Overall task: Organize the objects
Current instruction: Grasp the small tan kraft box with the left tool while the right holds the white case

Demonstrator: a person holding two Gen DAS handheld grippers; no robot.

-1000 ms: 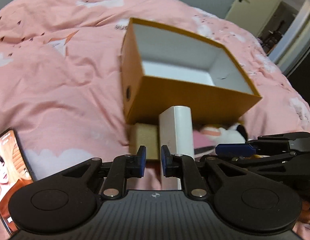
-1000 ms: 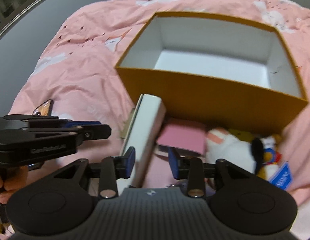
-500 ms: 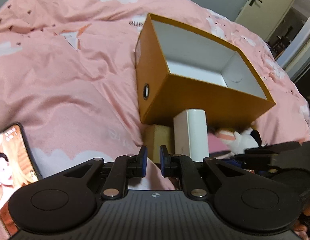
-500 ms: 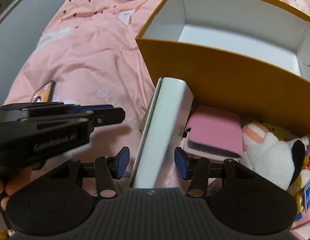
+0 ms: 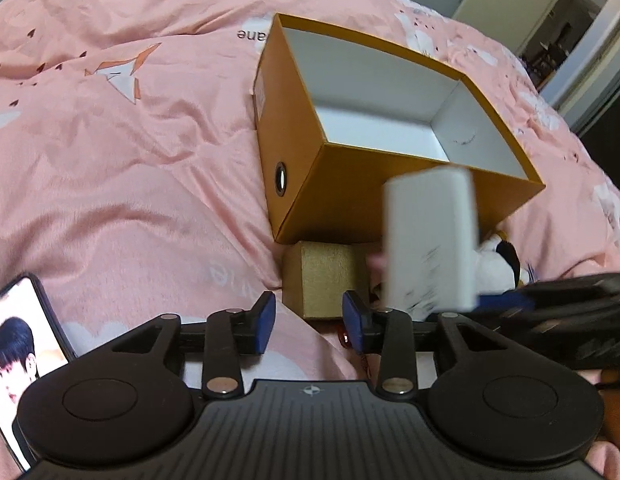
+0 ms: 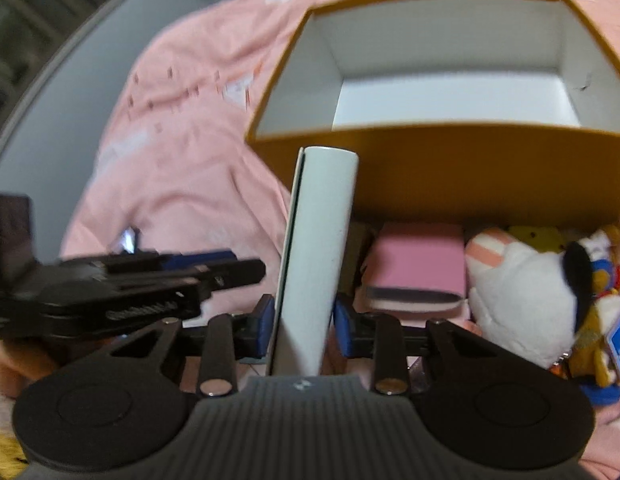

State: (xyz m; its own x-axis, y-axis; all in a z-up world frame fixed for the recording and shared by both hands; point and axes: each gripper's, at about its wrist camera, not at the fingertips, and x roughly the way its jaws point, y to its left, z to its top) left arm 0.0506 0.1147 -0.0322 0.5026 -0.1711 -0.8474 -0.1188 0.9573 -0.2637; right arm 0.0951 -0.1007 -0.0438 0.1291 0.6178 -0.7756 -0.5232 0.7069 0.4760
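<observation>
So the right claw is closing on the white box, which is standing up between its jaws; the pads are sitting right at its sides, gripping it low down. Ahead of the claw, the orange box is sitting open and empty on the pink duvet. The left claw is opening with nothing between its jaws, and a small gold box is lying just ahead of it. I'm guessing the white box is light, stiff cardboard with smooth, slippery faces, so squeezing the flat sides near the middle seems safer than the low end.
</observation>
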